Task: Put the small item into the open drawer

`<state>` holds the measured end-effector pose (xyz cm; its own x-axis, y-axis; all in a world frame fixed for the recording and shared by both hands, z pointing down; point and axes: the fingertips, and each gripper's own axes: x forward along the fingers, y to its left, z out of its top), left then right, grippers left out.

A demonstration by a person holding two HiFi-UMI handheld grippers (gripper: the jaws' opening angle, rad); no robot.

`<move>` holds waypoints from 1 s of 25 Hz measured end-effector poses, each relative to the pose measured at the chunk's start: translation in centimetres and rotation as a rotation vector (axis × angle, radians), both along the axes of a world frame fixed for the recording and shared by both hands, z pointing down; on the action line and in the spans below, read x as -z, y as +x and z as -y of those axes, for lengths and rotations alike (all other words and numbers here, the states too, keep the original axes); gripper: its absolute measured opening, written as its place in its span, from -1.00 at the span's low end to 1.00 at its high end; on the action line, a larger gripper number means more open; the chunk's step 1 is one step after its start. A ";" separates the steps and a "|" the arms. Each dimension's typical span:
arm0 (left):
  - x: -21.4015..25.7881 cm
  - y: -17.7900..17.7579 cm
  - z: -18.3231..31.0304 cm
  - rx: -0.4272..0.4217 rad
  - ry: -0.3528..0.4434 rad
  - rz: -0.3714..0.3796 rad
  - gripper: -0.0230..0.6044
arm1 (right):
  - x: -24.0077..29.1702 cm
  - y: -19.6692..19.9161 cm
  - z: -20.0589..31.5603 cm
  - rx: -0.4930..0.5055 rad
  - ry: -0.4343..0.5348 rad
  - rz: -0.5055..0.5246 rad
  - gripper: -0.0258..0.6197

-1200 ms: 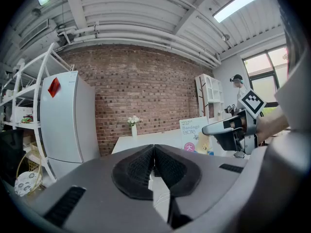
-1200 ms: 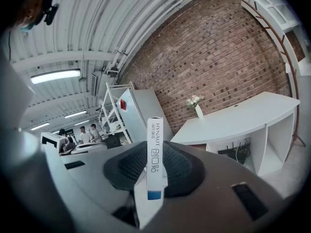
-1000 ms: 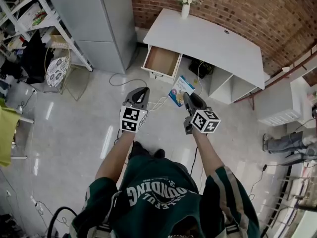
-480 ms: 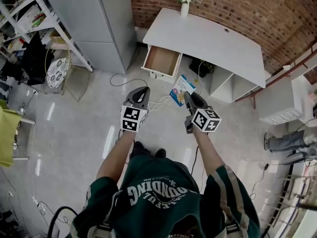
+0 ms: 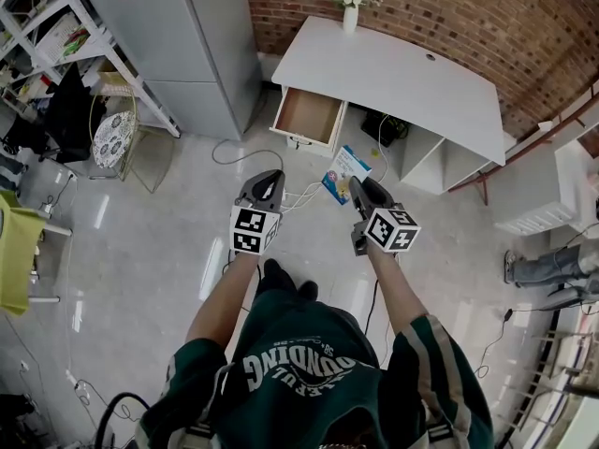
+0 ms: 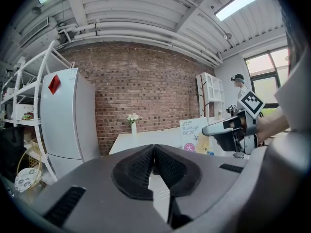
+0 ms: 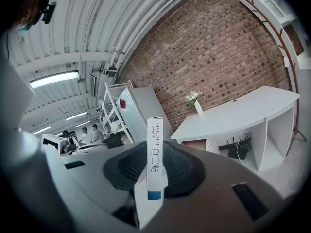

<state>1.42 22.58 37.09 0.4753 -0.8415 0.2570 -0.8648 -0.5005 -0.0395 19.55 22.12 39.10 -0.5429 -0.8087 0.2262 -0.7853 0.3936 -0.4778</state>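
Observation:
My right gripper point(image 5: 357, 183) is shut on a flat white and blue bandage box point(image 5: 343, 172), which sticks out ahead of the jaws; in the right gripper view the bandage box point(image 7: 155, 155) stands edge-on between the pads. My left gripper point(image 5: 270, 177) is shut with nothing in it, its pads point(image 6: 146, 166) meeting. Ahead stands a white desk point(image 5: 402, 73) with its open drawer point(image 5: 306, 115) pulled out at the left end, wooden bottom bare. Both grippers hang above the floor, short of the drawer. From the left gripper view the right gripper point(image 6: 232, 130) and box show at right.
A grey fridge point(image 5: 178, 36) stands left of the desk, with a white shelf rack point(image 5: 65, 26) beyond it. A vase of flowers point(image 5: 350, 7) sits on the desk's back edge. Cables point(image 5: 234, 152) lie on the floor. Open cubbies point(image 5: 440, 166) fill the desk's right side.
The view has shifted slightly as the person steps toward the desk. Both grippers keep their pose and grip.

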 end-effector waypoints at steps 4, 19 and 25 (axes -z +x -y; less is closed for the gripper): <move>-0.4 0.1 -0.3 0.008 -0.007 -0.010 -0.88 | -0.5 0.1 -0.1 0.002 -0.011 0.003 -0.58; -0.9 0.3 2.6 -0.004 -0.010 -0.030 -0.88 | -0.5 -0.8 1.5 0.028 -0.009 -0.017 -0.57; -1.1 0.4 5.8 -0.014 -0.014 -0.037 -0.88 | -0.6 -1.2 4.3 0.033 -0.019 -0.015 -0.58</move>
